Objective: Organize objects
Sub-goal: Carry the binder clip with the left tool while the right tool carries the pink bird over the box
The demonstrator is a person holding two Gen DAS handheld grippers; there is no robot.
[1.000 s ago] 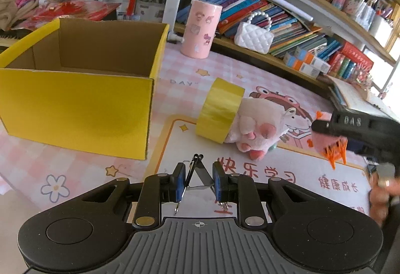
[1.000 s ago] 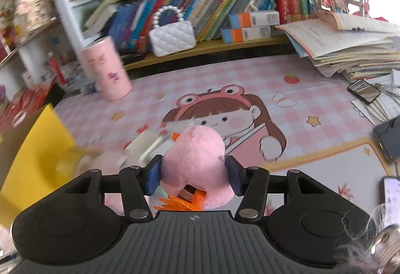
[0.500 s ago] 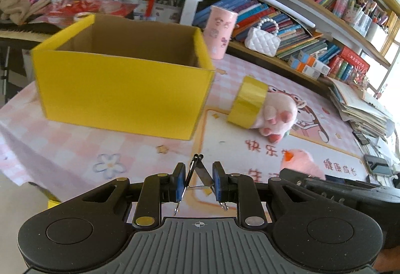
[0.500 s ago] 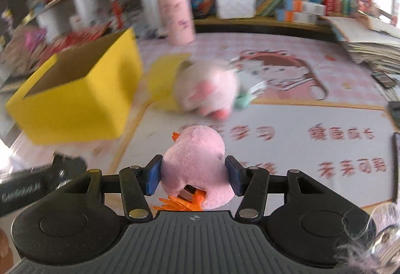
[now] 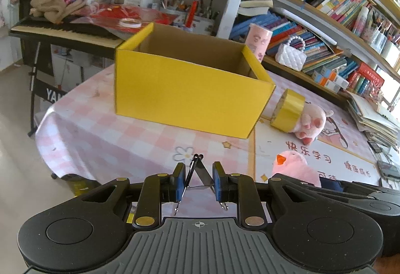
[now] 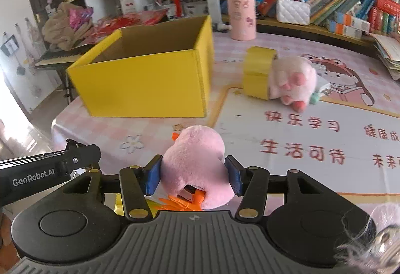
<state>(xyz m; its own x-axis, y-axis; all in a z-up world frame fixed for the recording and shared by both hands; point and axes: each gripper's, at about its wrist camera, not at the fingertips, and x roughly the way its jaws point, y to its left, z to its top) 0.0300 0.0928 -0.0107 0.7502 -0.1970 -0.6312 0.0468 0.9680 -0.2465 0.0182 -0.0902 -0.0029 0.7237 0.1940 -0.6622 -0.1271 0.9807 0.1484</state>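
Left wrist view: the left gripper (image 5: 198, 182) pinches a binder clip (image 5: 197, 174) near the table edge; the yellow box (image 5: 190, 88) stands beyond it, tape roll (image 5: 287, 110) to its right

Right wrist view: the right gripper (image 6: 195, 175) clamps a pink plush duck (image 6: 197, 161); the box (image 6: 150, 81) sits far left, open and upright
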